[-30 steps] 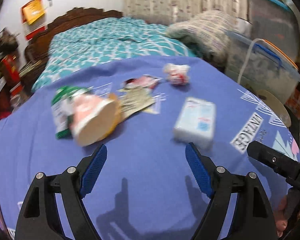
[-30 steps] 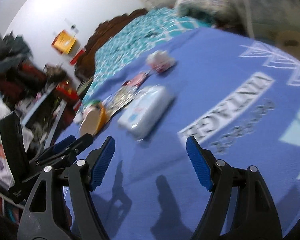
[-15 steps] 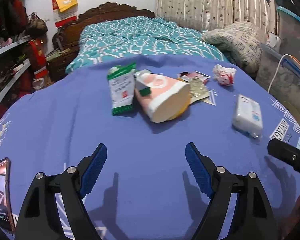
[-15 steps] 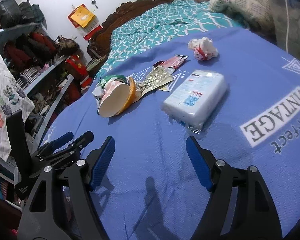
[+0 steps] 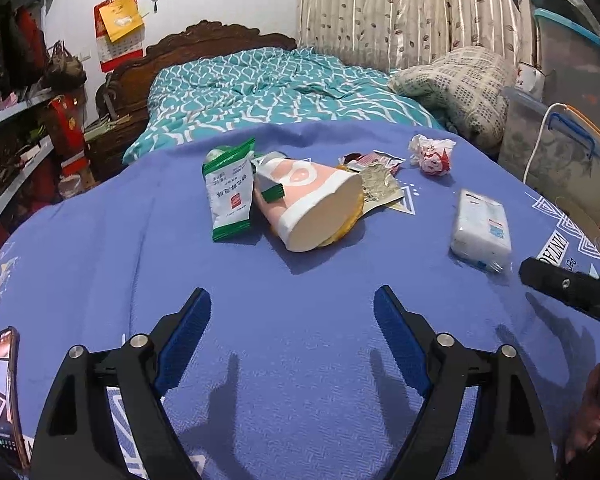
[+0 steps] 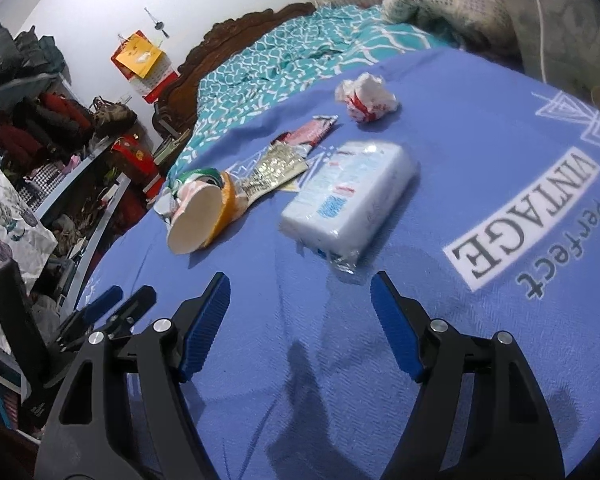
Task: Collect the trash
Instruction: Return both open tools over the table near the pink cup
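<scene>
**Bedroom tabletop with scattered trash, both grippers released above the near edge**

A tabletop covered by a blue-violet cloth (image 5: 100, 248) printed with white triangles and the word "VINTAGE" fills the foreground. Behind it stands a bed with a teal patterned quilt (image 5: 260, 88) and a carved dark wooden headboard (image 5: 204, 40); a leaf-print curtain (image 5: 400, 12) hangs behind, cluttered shelves (image 5: 16, 128) line the left wall, and clear storage bins (image 5: 560, 148) stand at the right. A phone (image 5: 2, 396) lies at the cloth's near left edge.

The trash lies in a loose group at mid-cloth: a green-and-white sachet (image 5: 230, 196), touching a pink paper cup (image 5: 312, 204) tipped on its side with its mouth toward the cameras; flat foil wrappers (image 5: 380, 184) just behind the cup; a crumpled red-and-white paper ball (image 5: 432, 154) farther back; and a wrapped white tissue pack (image 6: 348, 200) apart to the right.

The left gripper (image 5: 292, 336) points downward at the cloth short of the cup, jaws spread wide after just opening further, with nothing between them. The right gripper (image 6: 300, 320) is likewise tilted down, released and empty, its blue pads just short of the tissue pack. Fingers of a hand (image 5: 588, 412) show at the left view's lower right.
</scene>
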Demonstrator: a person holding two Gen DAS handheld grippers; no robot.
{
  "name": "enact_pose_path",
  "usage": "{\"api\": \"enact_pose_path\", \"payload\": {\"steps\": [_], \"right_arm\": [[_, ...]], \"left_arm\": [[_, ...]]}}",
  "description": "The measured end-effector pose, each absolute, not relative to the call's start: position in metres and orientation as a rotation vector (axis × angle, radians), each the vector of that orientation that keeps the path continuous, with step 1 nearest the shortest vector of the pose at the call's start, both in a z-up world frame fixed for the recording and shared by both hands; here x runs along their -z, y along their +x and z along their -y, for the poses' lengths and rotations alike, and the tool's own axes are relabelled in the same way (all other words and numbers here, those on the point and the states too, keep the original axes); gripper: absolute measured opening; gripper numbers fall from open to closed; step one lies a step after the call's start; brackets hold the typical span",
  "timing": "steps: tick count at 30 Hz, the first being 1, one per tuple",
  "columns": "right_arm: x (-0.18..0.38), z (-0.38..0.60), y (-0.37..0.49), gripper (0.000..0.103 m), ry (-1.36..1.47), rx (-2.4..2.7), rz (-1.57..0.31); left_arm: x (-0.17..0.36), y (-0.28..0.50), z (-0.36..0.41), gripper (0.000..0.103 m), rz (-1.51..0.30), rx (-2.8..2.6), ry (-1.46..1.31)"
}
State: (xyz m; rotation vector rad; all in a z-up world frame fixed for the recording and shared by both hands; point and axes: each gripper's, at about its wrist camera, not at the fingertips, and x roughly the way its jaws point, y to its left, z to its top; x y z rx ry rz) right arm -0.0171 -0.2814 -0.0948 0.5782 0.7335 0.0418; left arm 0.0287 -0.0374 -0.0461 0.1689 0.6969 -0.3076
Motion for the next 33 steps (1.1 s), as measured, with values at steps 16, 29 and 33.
{"api": "enact_pose_path", "payload": {"steps": [16, 29, 33], "right_arm": [[0.104, 0.284, -0.015, 0.073, 0.608, -0.062, -0.757], [0.105, 0.282, -0.015, 0.073, 0.614, -0.066, -0.767], [0.105, 0.282, -0.014, 0.074, 0.614, -0.067, -0.768]], "left_arm": [[0.049, 0.039, 0.028, 0.081, -0.742, 0.323, 0.097], [0.049, 0.04, 0.027, 0.086, -0.739, 0.327, 0.096], [0.049, 0.04, 0.027, 0.086, -0.739, 0.326, 0.096]]}}
